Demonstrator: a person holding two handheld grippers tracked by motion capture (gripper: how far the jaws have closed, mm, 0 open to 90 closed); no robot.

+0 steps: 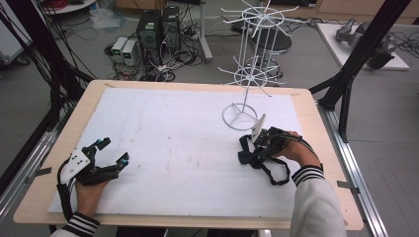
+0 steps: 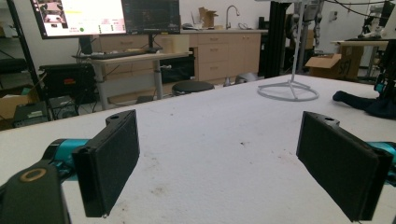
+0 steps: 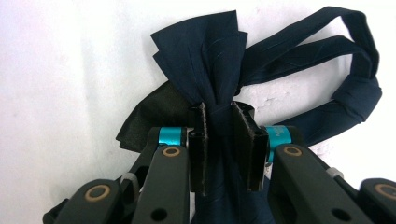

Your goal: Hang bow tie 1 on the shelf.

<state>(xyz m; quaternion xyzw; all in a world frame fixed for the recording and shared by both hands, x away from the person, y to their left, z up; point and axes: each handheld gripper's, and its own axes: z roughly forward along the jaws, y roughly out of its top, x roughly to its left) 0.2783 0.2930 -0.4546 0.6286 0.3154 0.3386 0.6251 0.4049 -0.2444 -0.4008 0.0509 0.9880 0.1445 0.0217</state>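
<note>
One dark navy fabric item [image 3: 219,60], apparently a bow tie with a looped neck strap [image 3: 348,70], is lying on the white table cover [image 1: 173,143] at the right of the table, just in front of the ring base of the white wire display stand [image 1: 240,116]. It is pinched at its gathered centre by the right gripper [image 3: 224,144], whose pads [image 3: 198,140] are pressed against the cloth from both sides. Because only the narrow bunched waist is clamped, a slip can be expected if the item is raised quickly; soft fabric can be drawn out between flat pads. The strap trails loose across the table and could be snagged on the stand's base or on its projecting wire arms [image 1: 247,74], so that the lightweight stand is dragged or tipped. How much cloth lies below the pads cannot be told, since that part is hidden by the gripper body. The left gripper [image 1: 112,150] is held wide open and empty at the far left of the cover, well apart from the fabric, so no steadying of strap or stand is available from it at present.
</note>
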